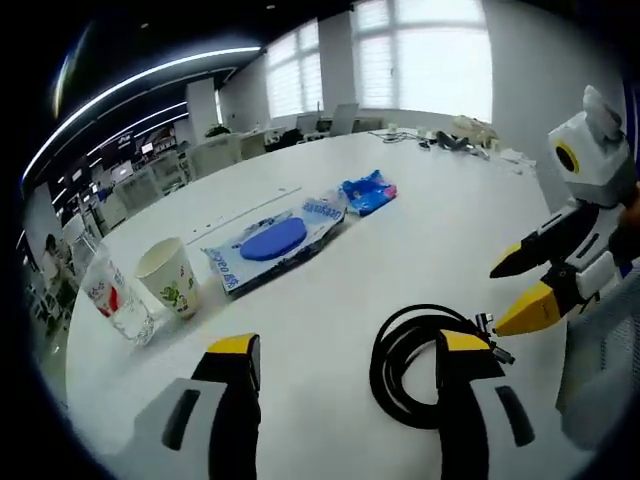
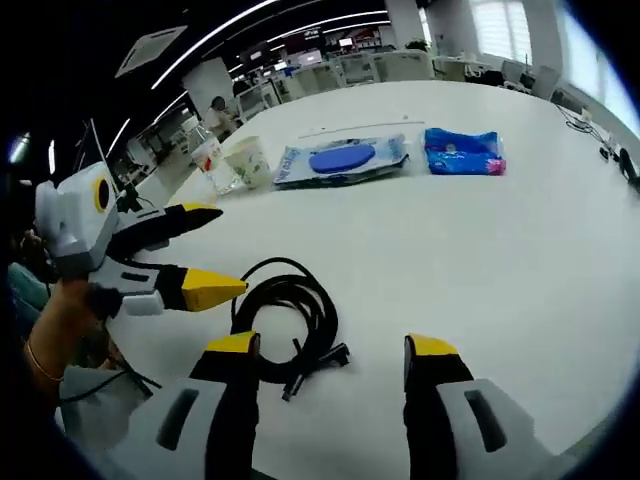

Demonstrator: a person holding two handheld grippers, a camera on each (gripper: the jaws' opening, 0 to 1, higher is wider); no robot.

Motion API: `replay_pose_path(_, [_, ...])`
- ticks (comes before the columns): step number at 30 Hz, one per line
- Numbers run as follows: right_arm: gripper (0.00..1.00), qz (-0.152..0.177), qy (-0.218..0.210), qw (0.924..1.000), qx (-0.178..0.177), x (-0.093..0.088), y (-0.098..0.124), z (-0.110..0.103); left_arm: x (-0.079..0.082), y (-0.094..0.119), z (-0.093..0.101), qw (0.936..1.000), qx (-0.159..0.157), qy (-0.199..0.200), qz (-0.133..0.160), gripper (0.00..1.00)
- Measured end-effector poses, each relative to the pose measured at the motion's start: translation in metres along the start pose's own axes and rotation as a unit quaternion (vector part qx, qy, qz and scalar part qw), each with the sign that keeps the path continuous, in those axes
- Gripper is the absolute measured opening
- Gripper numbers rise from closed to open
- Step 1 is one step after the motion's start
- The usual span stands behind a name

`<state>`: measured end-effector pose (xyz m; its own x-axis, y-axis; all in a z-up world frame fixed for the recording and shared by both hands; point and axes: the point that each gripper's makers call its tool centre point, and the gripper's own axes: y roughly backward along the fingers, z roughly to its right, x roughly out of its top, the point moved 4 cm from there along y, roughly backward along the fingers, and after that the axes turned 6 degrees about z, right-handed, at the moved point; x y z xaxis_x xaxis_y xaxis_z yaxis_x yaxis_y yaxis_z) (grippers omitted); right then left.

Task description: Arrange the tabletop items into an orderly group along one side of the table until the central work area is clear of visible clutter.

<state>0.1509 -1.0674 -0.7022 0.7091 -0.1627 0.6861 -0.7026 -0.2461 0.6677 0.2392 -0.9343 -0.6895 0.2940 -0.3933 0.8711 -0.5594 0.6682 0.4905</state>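
White table (image 1: 430,230), layout of items.

Row along one side, left gripper view, near to far: plastic bottle (image 1: 115,295), paper cup (image 1: 170,277) just beside it, wet-wipes pack (image 1: 270,245) next, small snack packet (image 1: 368,191) beyond, apart from the pack.

Same row in the right gripper view, left to right: bottle, cup, wipes pack, packet.

Coiled cable (image 2: 290,310) lies on the table well apart from the row, nearest both cameras.

Cables and small items (image 1: 450,138) lie at the far table end.

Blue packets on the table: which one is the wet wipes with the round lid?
The longer flat pack, beside the paper cup; a dark blue round lid sits on its middle. The smaller blue packet has none.
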Motion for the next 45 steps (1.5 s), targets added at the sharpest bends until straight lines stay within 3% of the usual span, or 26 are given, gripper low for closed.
replay_pose_path(6, [0.5, -0.012, -0.007, 0.9998, -0.013, -0.011, -0.005, -0.004, -0.01, -0.001, 0.008, 0.9999, -0.008, 0.006, -0.009, 0.58])
replay_pose_path(14, [0.44, -0.033, -0.029, 0.9987, -0.028, -0.028, -0.012, -0.009, -0.017, -0.001, 0.015, 0.9989, -0.008, 0.045, -0.009, 0.43])
replay_pose_path(26, [0.38, -0.026, -0.034, 0.9976, -0.054, -0.029, -0.017, -0.018, -0.035, -0.007, 0.026, 0.9979, -0.011, 0.043, -0.048, 0.33])
replay_pose_path(30, [0.3, -0.026, -0.023, 0.9976, -0.059, -0.029, -0.019, -0.019, -0.042, -0.008, 0.028, 0.9968, -0.011, 0.052, -0.06, 0.3])
replay_pose_path(37, [0.23, -0.024, -0.031, 0.9964, -0.075, -0.029, -0.02, -0.013, -0.048, -0.009, 0.031, 0.9964, -0.007, 0.051, -0.068, 0.18])
replay_pose_path(40, [0.2, -0.021, -0.048, 0.9959, -0.073, -0.029, -0.021, -0.013, -0.048, -0.009, 0.031, 0.9954, 0.003, 0.061, -0.074, 0.15])
replay_pose_path(41, [0.14, -0.025, -0.057, 0.996, -0.064, -0.03, -0.022, -0.016, -0.048, -0.008, 0.031, 0.995, 0.006, 0.065, -0.076, 0.14])
replay_pose_path(42, [0.13, -0.029, -0.095, 0.993, -0.063, -0.034, -0.023, -0.02, -0.048, -0.009, 0.032, 0.9945, 0.005, 0.071, -0.076, 0.12])
replay_pose_path(43, [0.13, -0.029, -0.068, 0.9956, -0.057, -0.033, -0.023, -0.018, -0.047, -0.009, 0.03, 0.9944, 0.01, 0.07, -0.078, 0.12])
replay_pose_path(45, [0.13, -0.028, -0.074, 0.9954, -0.055, -0.033, -0.023, -0.017, -0.047, -0.009, 0.032, 0.9951, 0.013, 0.054, -0.082, 0.11])
